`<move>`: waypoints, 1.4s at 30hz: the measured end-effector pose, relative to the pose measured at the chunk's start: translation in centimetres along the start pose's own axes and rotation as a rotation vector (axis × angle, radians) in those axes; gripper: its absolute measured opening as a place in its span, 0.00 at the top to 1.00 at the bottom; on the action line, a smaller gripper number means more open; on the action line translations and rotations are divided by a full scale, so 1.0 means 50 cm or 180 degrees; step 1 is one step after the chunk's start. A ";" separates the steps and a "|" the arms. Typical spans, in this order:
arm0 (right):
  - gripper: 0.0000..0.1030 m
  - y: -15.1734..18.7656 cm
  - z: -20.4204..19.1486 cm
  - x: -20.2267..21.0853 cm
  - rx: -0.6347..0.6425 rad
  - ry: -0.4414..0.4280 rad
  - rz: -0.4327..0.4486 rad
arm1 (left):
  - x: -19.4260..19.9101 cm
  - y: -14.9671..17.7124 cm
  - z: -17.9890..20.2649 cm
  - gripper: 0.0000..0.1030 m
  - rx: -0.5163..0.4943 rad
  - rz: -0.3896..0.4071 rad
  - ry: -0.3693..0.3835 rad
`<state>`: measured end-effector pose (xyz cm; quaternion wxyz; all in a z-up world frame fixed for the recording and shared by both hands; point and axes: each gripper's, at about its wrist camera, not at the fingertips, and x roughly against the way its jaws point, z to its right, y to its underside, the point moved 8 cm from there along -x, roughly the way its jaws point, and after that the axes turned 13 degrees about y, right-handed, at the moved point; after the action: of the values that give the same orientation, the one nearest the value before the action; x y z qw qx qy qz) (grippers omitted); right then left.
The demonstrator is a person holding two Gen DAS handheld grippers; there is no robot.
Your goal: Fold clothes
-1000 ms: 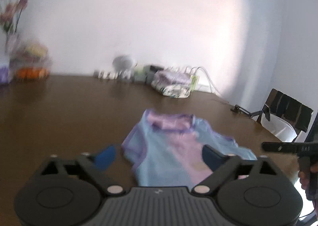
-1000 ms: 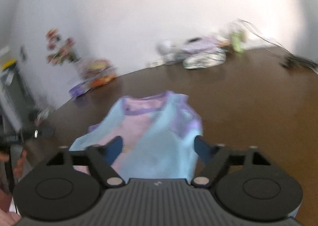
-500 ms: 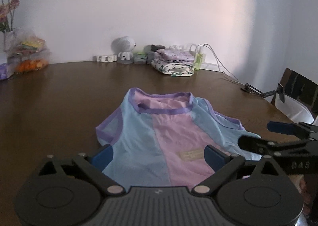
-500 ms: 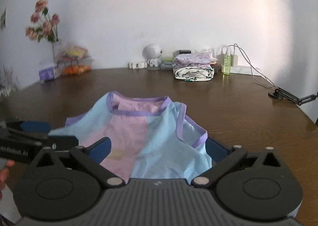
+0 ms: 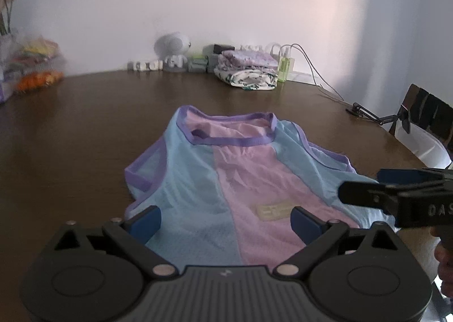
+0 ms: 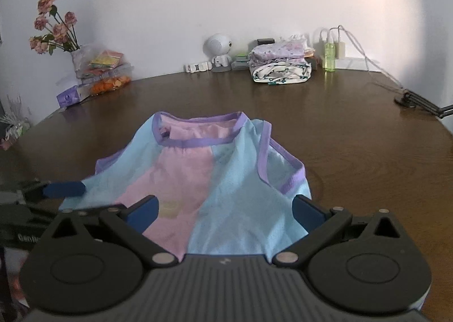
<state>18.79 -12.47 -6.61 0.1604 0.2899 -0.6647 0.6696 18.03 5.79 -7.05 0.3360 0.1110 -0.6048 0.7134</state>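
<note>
A sleeveless top (image 5: 226, 175), light blue with a pink middle panel and purple trim, lies spread flat on the brown table, neck towards the wall; it also shows in the right wrist view (image 6: 203, 175). My left gripper (image 5: 225, 220) is open, hovering over the top's hem on its left half. My right gripper (image 6: 225, 210) is open, over the hem on the right half. Each gripper shows in the other's view: the right one (image 5: 396, 194) and the left one (image 6: 56, 191), both beside the hem.
A stack of folded clothes (image 6: 280, 66) sits at the table's far edge by a green bottle (image 6: 329, 57), a white robot toy (image 6: 219, 49) and cables. Flowers and snack bags (image 6: 99, 67) stand far left. A chair (image 5: 424, 129) is at the right.
Both grippers swung from side angles to face the top squarely and settled side by side at its hem. The top lies as before; both grippers stayed open.
</note>
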 end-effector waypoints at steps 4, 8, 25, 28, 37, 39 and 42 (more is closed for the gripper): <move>0.58 0.001 -0.003 -0.040 -0.0035 -0.0136 -0.0249 | -0.017 0.004 -0.013 0.28 0.0002 -0.0101 0.0005; 0.77 0.014 0.017 -0.053 0.0006 -0.0052 -0.0263 | -0.011 0.015 -0.018 0.36 -0.0132 -0.0098 -0.0025; 0.64 -0.078 0.037 -0.018 0.0077 -0.0119 0.0069 | 0.050 -0.065 -0.058 0.17 -0.0305 0.0196 0.0105; 0.64 -0.094 0.010 -0.022 0.0202 -0.0192 0.0047 | 0.047 -0.102 -0.092 0.23 -0.0292 0.0178 0.0126; 0.59 -0.004 -0.132 -0.028 0.0736 -0.0469 -0.0155 | -0.014 -0.099 -0.183 0.71 -0.0148 -0.0507 0.0313; 0.54 0.012 -0.165 -0.026 0.0870 -0.0501 -0.0161 | -0.018 -0.093 -0.187 0.71 -0.0247 -0.0619 0.0326; 0.51 0.034 -0.189 -0.029 0.1042 -0.0364 -0.0141 | -0.024 -0.085 -0.193 0.74 -0.0396 -0.0787 0.0344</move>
<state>17.24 -3.02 -8.31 0.0877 0.3644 -0.5483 0.7476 23.92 14.61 -6.74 0.4597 0.1251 -0.6106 0.6327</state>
